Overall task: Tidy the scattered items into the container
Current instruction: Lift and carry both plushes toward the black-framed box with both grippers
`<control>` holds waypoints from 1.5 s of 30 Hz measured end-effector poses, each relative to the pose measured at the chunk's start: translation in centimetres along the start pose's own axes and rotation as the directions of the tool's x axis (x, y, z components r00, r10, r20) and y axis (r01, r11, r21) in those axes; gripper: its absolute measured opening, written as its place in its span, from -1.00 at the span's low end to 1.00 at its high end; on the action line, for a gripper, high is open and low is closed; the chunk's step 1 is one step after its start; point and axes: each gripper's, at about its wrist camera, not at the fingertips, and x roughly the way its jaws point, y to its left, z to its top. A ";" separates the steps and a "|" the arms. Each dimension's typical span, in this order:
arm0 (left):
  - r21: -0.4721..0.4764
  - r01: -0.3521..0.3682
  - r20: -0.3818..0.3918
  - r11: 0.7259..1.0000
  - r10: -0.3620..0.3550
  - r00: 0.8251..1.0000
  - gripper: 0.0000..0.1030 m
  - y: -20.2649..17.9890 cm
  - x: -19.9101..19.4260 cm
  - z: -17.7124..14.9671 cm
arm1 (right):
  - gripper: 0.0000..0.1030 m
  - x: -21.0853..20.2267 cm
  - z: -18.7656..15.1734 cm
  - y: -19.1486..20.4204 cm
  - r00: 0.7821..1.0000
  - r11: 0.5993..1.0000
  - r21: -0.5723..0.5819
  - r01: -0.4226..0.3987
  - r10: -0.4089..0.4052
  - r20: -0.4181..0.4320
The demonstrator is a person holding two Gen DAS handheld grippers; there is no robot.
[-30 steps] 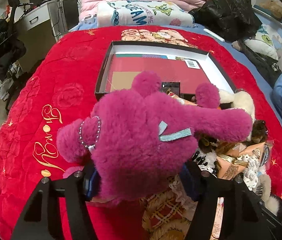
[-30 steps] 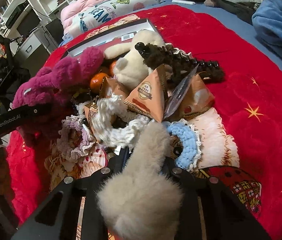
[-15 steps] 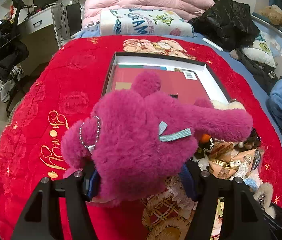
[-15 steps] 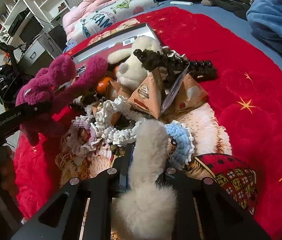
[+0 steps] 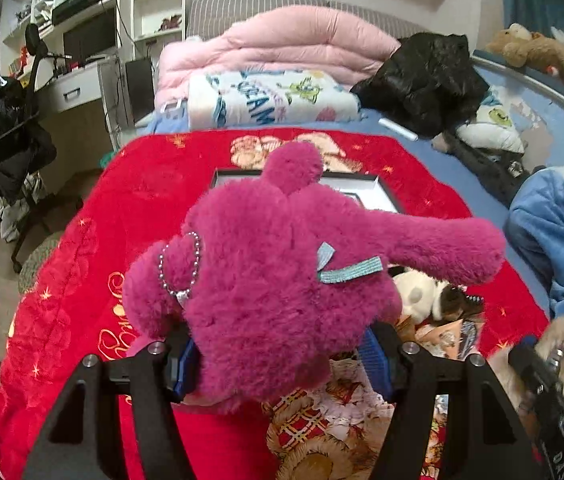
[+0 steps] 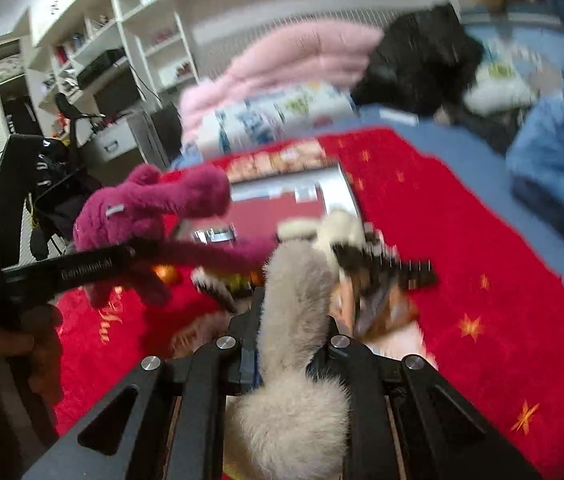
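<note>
Toward the bed's left edge, the left claw (image 5: 278, 364) grips a magenta plush toy (image 5: 282, 280) whose bulk hides the open box (image 5: 382, 196) at the far middle, so it could miss; rightward, the right claw (image 6: 288, 344) pinches a beige furry tail (image 6: 294, 292) above the snack-and-hair-tie pile (image 5: 438, 320), risking snags.

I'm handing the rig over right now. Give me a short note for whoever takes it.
Left claw: shut on the magenta plush toy, held above the red blanket.
Right claw: shut on the beige furry piece.
Container: the black-rimmed box lies open on the blanket beyond the pile, red inside.
Done: both items are gripped and off the pile; neither is in the box yet.
Left: drop both into the box, then clear the rest, including the white plush, the snack packets and a dark hair clip.
</note>
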 end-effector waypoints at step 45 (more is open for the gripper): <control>-0.038 -0.003 0.022 0.999 0.003 1.000 0.33 3.0 1.1 7.2 | -0.79 4.5 10.7 1.6 0.992 0.986 -0.115 -0.119 0.123 0.026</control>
